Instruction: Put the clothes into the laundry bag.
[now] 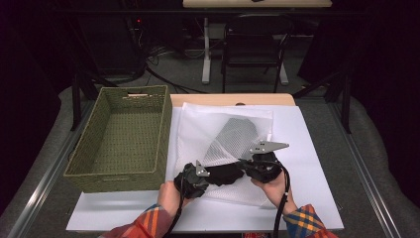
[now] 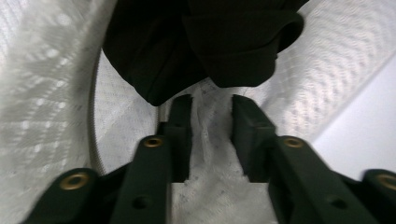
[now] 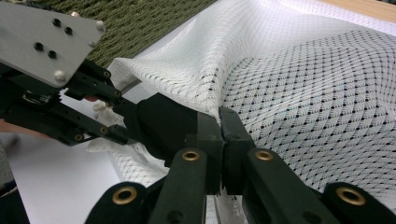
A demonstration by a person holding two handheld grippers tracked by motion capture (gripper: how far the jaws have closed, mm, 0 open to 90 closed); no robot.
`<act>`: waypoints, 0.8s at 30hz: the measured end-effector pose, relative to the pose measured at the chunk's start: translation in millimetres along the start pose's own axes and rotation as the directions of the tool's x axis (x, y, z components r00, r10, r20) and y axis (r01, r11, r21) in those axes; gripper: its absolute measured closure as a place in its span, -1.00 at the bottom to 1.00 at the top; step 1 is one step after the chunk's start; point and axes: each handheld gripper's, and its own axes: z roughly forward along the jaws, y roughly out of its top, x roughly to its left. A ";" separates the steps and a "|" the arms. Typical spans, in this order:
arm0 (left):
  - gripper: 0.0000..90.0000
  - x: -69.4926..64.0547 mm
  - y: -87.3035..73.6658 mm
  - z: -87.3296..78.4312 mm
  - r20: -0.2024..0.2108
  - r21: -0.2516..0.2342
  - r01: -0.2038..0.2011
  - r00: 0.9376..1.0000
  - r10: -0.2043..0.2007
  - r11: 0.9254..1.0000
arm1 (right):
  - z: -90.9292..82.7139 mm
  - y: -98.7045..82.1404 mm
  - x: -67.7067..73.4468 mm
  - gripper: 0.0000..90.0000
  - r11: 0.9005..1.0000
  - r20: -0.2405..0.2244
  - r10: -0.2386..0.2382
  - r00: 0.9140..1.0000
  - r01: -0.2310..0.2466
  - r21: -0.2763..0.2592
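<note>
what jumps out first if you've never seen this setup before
A white mesh bag lies mid-table with a black garment bunched at its near mouth. Both grippers work there: the right gripper pinches the mesh edge, the left gripper straddles white mesh below the garment. A green woven basket stands left of the bag.

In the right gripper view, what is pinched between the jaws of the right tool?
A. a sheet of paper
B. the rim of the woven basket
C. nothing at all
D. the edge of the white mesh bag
D: the right tool has its jaws closed together on the edge of the white mesh bag, beside the black cloth.
</note>
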 end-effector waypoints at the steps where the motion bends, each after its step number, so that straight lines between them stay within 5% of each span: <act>1: 0.69 -0.6 0.0 0.7 0.006 -0.006 -0.005 1.000 0.005 1.000 | 0.5 -0.1 0.0 0.98 1.000 -0.001 0.000 1.000 0.000 0.000; 5: 0.93 -5.3 0.1 0.2 -0.016 0.004 -0.063 0.998 0.063 0.998 | 1.3 -0.2 1.1 0.98 1.000 -0.003 -0.005 1.000 0.005 0.001; 12: 0.98 0.1 -4.7 -5.4 0.036 -0.037 -0.021 0.999 0.023 0.999 | -1.4 0.2 -0.3 0.98 1.000 0.002 0.000 1.000 0.000 -0.005; 24: 0.99 -6.2 -17.3 -31.1 0.118 -0.052 -0.047 0.992 0.052 0.998 | -3.1 0.0 -1.5 0.98 1.000 0.008 -0.002 1.000 0.002 -0.008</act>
